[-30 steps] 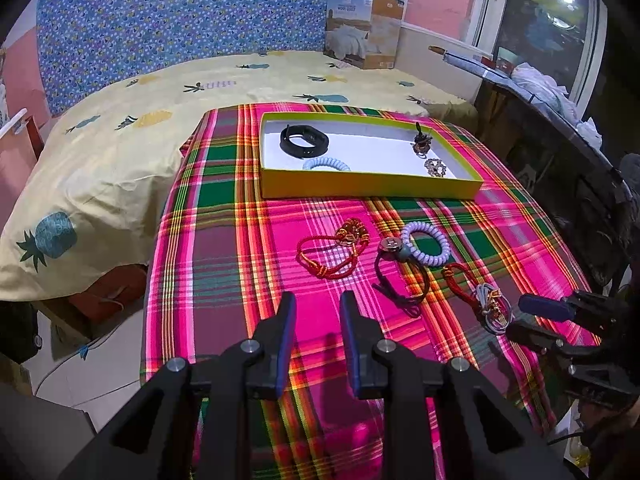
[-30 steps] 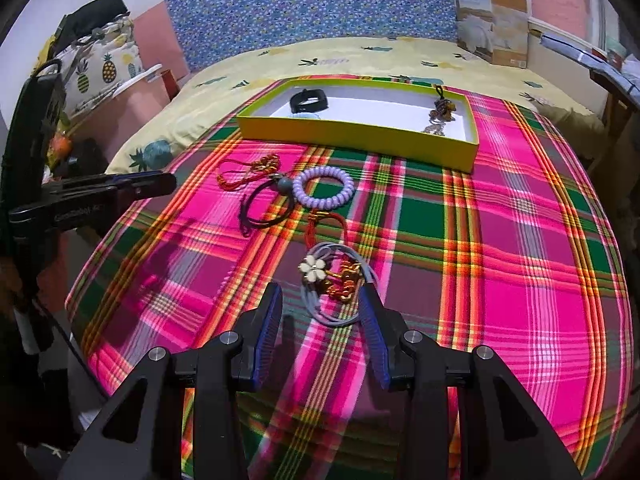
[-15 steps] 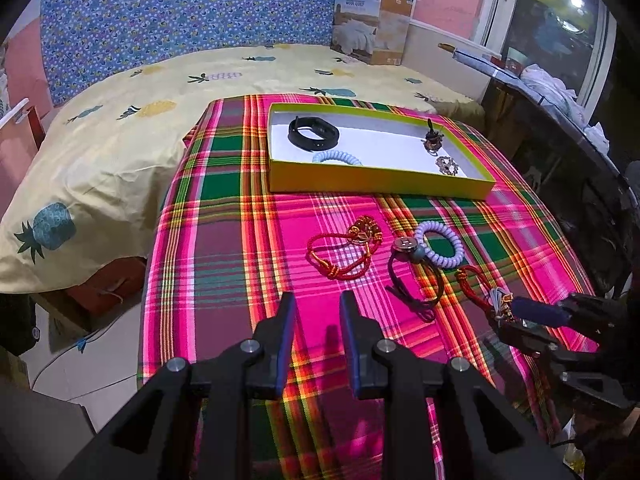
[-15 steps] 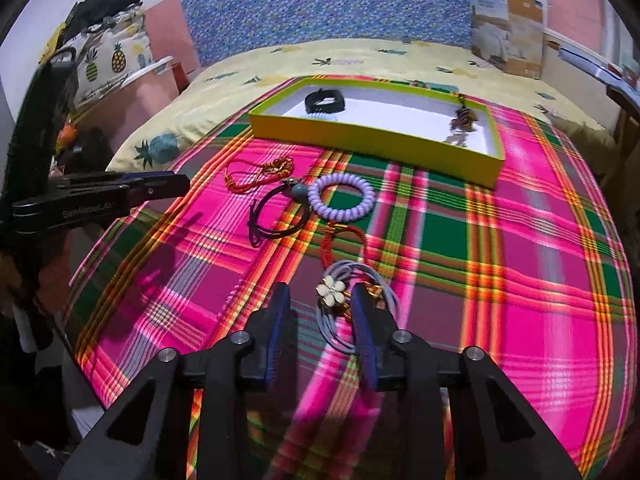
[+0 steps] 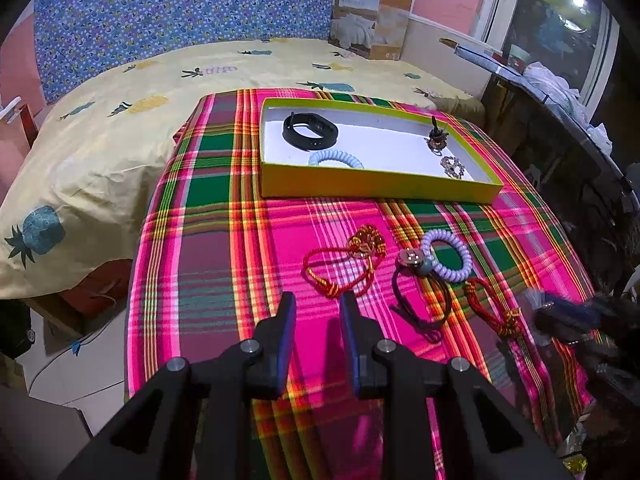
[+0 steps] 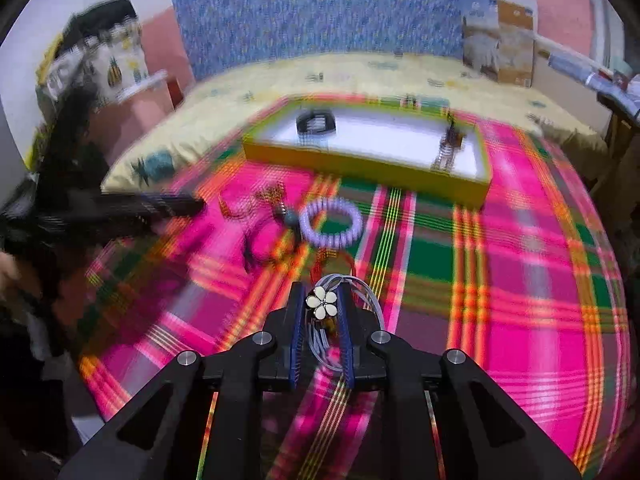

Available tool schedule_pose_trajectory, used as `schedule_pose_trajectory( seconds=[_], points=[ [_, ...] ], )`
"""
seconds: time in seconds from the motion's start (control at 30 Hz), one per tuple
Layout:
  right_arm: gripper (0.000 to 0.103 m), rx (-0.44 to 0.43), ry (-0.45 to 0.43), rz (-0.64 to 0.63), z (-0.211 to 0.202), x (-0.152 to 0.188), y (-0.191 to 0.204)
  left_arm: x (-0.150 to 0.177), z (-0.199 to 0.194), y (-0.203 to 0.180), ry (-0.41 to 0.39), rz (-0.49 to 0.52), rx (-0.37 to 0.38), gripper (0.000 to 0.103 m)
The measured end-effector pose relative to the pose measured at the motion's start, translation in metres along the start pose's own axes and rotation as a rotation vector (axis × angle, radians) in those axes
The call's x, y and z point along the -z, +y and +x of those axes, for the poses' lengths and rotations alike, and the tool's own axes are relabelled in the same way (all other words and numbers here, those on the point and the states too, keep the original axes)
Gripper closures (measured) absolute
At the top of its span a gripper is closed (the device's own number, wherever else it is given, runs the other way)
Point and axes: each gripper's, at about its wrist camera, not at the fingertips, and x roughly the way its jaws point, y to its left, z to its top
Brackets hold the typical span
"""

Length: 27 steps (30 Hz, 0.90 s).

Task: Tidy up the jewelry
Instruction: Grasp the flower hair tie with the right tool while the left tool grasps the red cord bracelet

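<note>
Closed since before: right gripper (image 6: 322, 312), flower charm (image 6: 321, 304) now clamped | left gripper (image 5: 317, 320) narrow, empty | four pieces boxed in tray (image 5: 376, 192), three left on cloth (image 5: 240, 264)

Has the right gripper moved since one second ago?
Yes. The right gripper has advanced toward the yellow box and its fingers have closed around the white flower charm.

Matte black angular left gripper (image 5: 318, 312) and right gripper (image 6: 322, 308), blue ribbed fingers (image 5: 286, 328), silver screws (image 5: 250, 347)
</note>
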Motion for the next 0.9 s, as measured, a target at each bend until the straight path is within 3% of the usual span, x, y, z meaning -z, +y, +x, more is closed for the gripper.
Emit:
schedule_pose_trajectory(
  seconds=[0.33, 0.53, 0.73, 0.9],
  points=[
    [0.087, 0.019, -0.024, 0.046, -0.008, -0.007, -0.019, -0.018, 0.033, 0.000, 0.035, 0.002, -0.031, 0.079],
    [0.087, 0.023, -0.024, 0.051, -0.008, -0.009, -0.026, -0.022, 0.041, -0.010, 0.027, 0.052, -0.062, 0.080],
    [0.087, 0.020, -0.020, 0.067, -0.003, -0.009, -0.034, -0.021, 0.041, -0.017, 0.019, 0.081, -0.058, 0.098],
    [0.087, 0.018, -0.020, 0.084, -0.002, -0.009, -0.038, -0.020, 0.037, -0.018, 0.005, 0.085, -0.055, 0.100]
  ],
)
